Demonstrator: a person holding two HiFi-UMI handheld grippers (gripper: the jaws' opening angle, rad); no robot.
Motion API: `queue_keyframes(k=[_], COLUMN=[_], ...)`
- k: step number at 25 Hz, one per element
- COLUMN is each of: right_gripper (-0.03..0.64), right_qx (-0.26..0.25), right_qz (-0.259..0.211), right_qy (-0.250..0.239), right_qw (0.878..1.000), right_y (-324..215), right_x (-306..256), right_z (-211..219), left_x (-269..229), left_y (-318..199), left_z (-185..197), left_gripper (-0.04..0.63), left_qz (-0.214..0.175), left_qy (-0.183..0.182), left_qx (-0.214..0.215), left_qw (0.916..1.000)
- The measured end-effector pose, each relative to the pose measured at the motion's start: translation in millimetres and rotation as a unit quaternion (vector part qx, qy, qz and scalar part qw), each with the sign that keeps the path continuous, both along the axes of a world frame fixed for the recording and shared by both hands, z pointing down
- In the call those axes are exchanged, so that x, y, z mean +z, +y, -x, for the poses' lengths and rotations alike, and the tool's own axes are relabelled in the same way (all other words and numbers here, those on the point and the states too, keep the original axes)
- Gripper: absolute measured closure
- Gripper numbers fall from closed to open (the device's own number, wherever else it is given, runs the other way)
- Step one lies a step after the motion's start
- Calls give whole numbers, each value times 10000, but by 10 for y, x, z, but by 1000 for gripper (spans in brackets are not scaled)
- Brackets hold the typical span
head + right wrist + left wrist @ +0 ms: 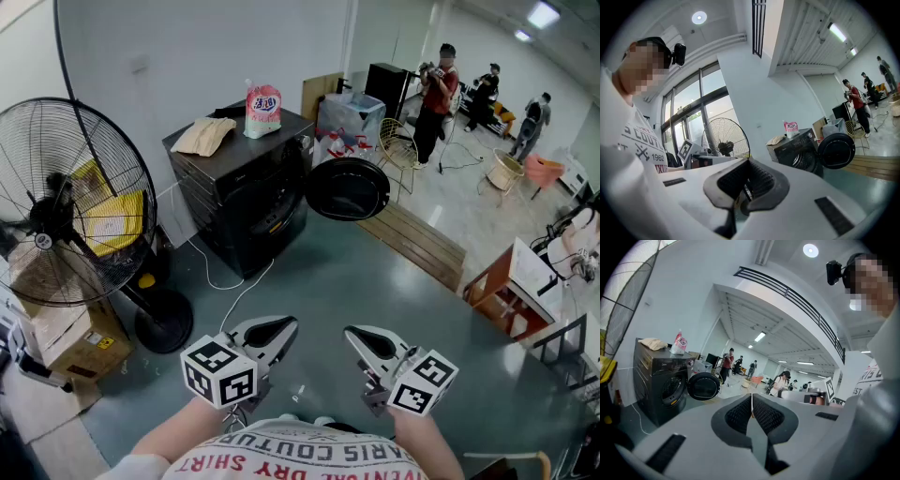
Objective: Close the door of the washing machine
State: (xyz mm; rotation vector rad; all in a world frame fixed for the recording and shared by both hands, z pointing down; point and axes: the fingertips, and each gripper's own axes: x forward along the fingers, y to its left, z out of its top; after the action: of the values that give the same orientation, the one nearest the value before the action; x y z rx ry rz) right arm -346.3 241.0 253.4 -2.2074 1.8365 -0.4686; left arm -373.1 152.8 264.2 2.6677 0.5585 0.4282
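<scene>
A dark front-loading washing machine (246, 190) stands against the wall on the far side of the floor. Its round black door (347, 188) hangs wide open to the right. My left gripper (285, 325) and right gripper (353, 334) are side by side close to my body, far short of the machine, both shut and empty. The left gripper view has the machine (660, 380) and its open door (703, 386) at the left, beyond the closed left gripper (751, 403). From the right gripper (748, 165), the machine (796, 151) and door (836, 151) lie to the right.
A pink detergent pouch (263, 110) and a beige folded cloth (204, 136) lie on the machine's top. A large standing fan (67, 202) and a cardboard box (73, 343) are at the left. A white cable (234, 281) trails over the floor. Wooden boards (418, 243) lie right of the door; people (437, 89) stand far behind.
</scene>
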Motion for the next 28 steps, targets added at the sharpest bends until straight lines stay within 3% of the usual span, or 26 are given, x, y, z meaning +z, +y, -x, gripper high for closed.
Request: queue_keyframes(k=[16,22,28], right_gripper=[594,594,594], right_qx=[252,257,189], right_qz=[44,108,-5], right_qy=[-106,-187,-322], right_qw=[9996,9994,9993], right_y=[-103,-73,-38], right_x=[129,237,377], right_z=[-178,-432,-993], left_x=[117,173,286], left_y=[-230,-208,-158], left_z=[-117,-447,-987], left_gripper=[561,561,561], left_qz=[-100,-100,-155], left_qy=[-106,-151,-248], left_qx=[-4,57,22], left_qw=[9999,9998,9996])
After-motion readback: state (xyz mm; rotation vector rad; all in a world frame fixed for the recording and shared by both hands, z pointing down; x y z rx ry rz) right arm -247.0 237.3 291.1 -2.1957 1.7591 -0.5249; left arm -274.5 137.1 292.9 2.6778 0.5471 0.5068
